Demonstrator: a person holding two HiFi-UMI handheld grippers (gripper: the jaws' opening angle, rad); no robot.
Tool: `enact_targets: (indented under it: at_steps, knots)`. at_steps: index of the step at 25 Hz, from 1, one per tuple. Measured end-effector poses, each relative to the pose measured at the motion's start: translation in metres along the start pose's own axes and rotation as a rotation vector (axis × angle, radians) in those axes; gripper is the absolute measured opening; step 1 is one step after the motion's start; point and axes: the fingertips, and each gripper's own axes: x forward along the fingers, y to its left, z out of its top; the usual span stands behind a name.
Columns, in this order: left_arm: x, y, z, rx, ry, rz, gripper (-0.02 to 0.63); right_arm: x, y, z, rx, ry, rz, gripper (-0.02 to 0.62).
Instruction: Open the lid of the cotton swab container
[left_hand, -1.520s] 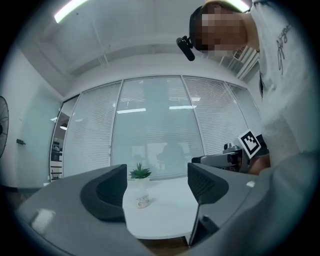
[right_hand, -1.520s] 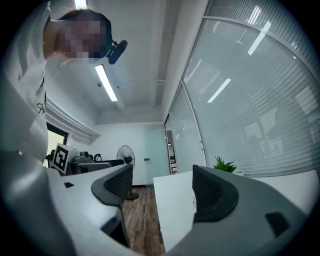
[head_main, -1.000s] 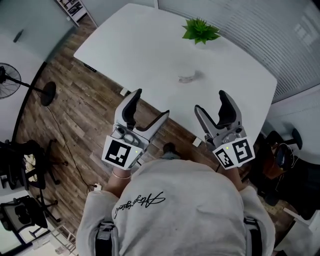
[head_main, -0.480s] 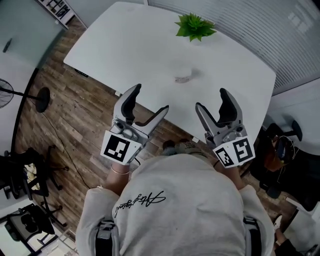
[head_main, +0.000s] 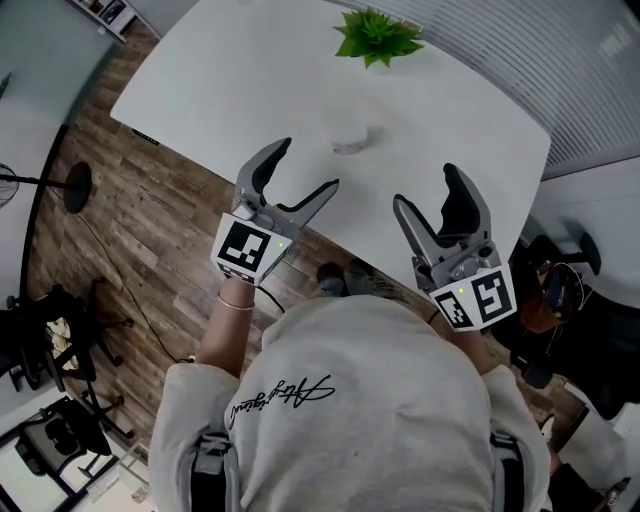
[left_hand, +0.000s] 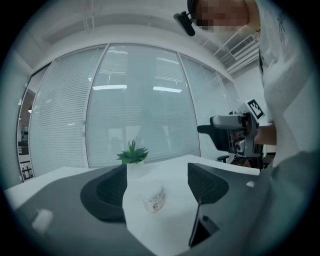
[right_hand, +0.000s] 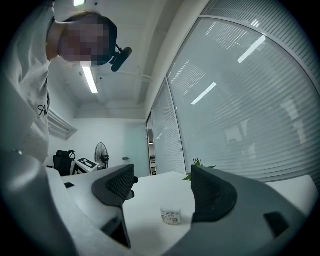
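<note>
The cotton swab container (head_main: 350, 140) is a small clear round tub with a printed label, standing upright on the white table (head_main: 240, 90), lid on. My left gripper (head_main: 305, 170) hangs open over the table's near edge, just short of the container, and in the left gripper view the container (left_hand: 155, 199) shows between and beyond its empty jaws. My right gripper (head_main: 425, 190) is open too, over the near edge to the right. In the right gripper view, the container (right_hand: 171, 216) stands well ahead of those empty jaws.
A small green plant in a white pot (head_main: 375, 38) stands at the table's far side behind the container. Wood floor (head_main: 150, 220) lies left of the table, with a standing fan (head_main: 70, 185) and office chairs (head_main: 50, 330). Glass walls with blinds (left_hand: 135, 100) ring the room.
Both grippers have moved forward toward the table. The left one has risen over the near edge, closer to the container. Both stay open and empty.
</note>
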Motion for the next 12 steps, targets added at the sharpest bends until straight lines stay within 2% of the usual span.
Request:
enact_targets:
  at_steps: [2,5,7,12]
  knots:
    - [0.016,0.004,-0.018,-0.020,0.042,-0.008,0.365,-0.005,-0.005,-0.004,0.004,0.016,-0.008,0.342]
    - [0.036,0.013,-0.036,-0.149,0.041,-0.031,0.365,-0.011,-0.012,-0.007,0.012,0.032,-0.027,0.342]
    - [0.047,0.019,-0.047,-0.196,0.039,-0.041,0.365,-0.015,-0.016,-0.008,0.014,0.041,-0.038,0.342]
    - [0.072,0.020,-0.076,-0.177,0.130,-0.083,0.365,-0.022,-0.022,-0.009,0.013,0.050,-0.062,0.342]
